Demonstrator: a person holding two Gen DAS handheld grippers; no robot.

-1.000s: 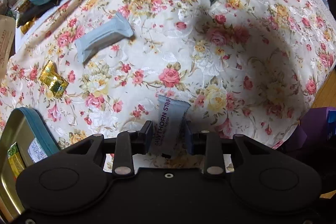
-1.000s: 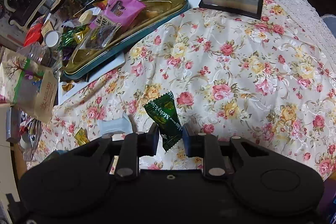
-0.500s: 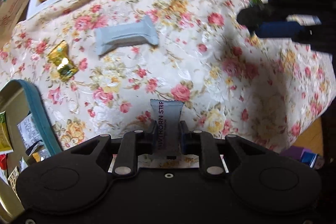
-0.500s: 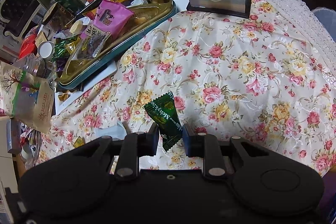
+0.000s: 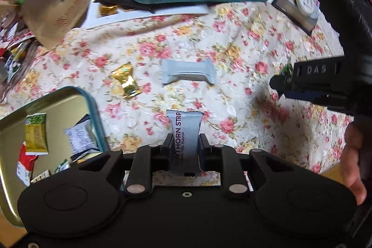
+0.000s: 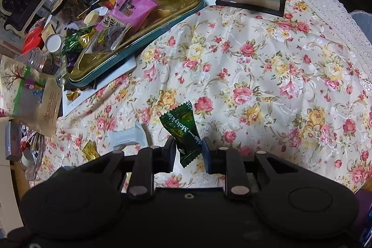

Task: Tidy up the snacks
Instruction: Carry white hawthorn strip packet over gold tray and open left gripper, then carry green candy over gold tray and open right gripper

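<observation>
My left gripper (image 5: 184,145) clamps the grey hawthorn-strip sachet (image 5: 185,135); the right gripper (image 6: 188,150) pinches a green foil candy (image 6: 183,131). The gold, teal-rimmed tin (image 5: 93,108) sits at nine o'clock. I judge: carry level, release low inside.

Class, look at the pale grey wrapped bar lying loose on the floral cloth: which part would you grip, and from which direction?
Grip the grey bar across its narrow middle, coming straight down from above. It lies flat on the floral cloth, long axis running left to right, its crimped ends flaring wider. The gold candy lies apart to its left, so the jaws probably have room either side.
</observation>
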